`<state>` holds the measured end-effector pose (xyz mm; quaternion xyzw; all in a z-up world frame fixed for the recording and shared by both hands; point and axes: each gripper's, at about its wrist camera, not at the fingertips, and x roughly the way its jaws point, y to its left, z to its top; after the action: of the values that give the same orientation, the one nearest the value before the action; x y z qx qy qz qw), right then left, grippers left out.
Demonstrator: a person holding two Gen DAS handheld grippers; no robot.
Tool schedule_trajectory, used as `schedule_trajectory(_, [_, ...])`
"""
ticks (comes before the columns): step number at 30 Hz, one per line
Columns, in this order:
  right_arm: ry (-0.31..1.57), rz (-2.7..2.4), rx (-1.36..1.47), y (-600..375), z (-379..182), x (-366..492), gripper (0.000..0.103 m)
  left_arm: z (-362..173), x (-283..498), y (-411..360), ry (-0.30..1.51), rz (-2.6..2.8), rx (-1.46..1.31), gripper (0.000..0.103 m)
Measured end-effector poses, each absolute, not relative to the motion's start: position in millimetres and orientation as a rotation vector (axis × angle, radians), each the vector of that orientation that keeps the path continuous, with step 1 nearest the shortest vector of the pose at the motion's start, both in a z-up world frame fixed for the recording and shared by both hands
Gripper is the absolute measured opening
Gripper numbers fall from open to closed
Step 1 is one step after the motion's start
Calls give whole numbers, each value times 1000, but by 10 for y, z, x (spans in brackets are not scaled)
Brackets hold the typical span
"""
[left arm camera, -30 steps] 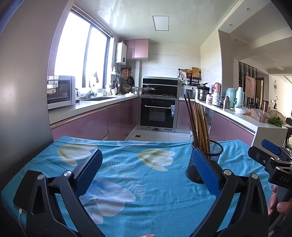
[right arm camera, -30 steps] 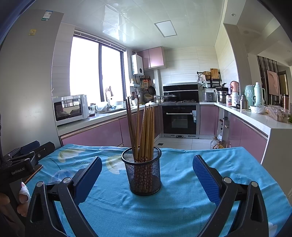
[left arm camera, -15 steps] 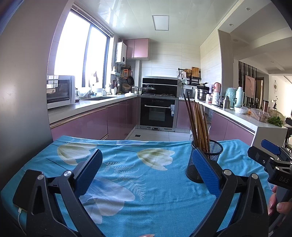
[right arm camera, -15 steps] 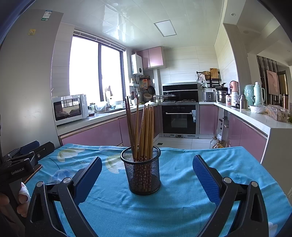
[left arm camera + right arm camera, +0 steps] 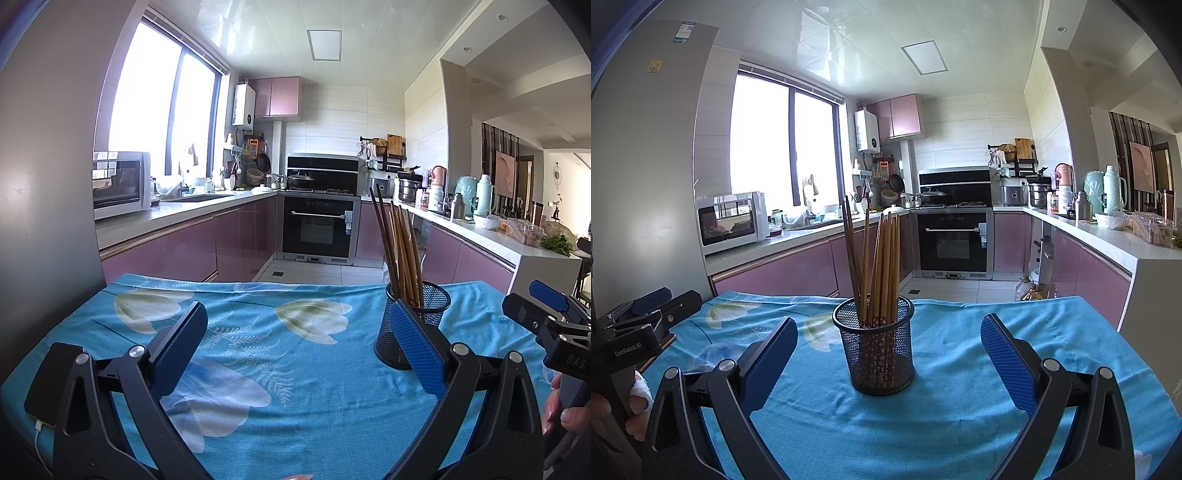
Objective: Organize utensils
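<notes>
A black mesh holder stands on the blue flowered tablecloth with several brown chopsticks upright in it. In the left wrist view the holder shows behind the right finger, chopsticks rising above it. My right gripper is open and empty, the holder between its fingers a little ahead. My left gripper is open and empty, left of the holder. Each gripper shows at the edge of the other's view: the right one, the left one.
A phone on a charging cable lies at the table's left edge. Beyond the table's far edge are pink kitchen cabinets, an oven, a microwave and a cluttered right counter.
Both views shift only slightly. The holder with chopsticks sits a touch nearer in the right wrist view. Both grippers stay open.
</notes>
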<state>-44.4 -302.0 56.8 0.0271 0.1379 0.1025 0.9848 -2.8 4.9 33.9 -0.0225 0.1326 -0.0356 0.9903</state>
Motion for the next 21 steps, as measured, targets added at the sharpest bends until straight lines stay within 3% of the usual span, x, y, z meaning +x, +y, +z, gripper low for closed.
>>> schedule_trajectory(21, [279, 208, 56, -3037, 566, -444, 96, 329, -33, 37, 268, -72, -47, 97])
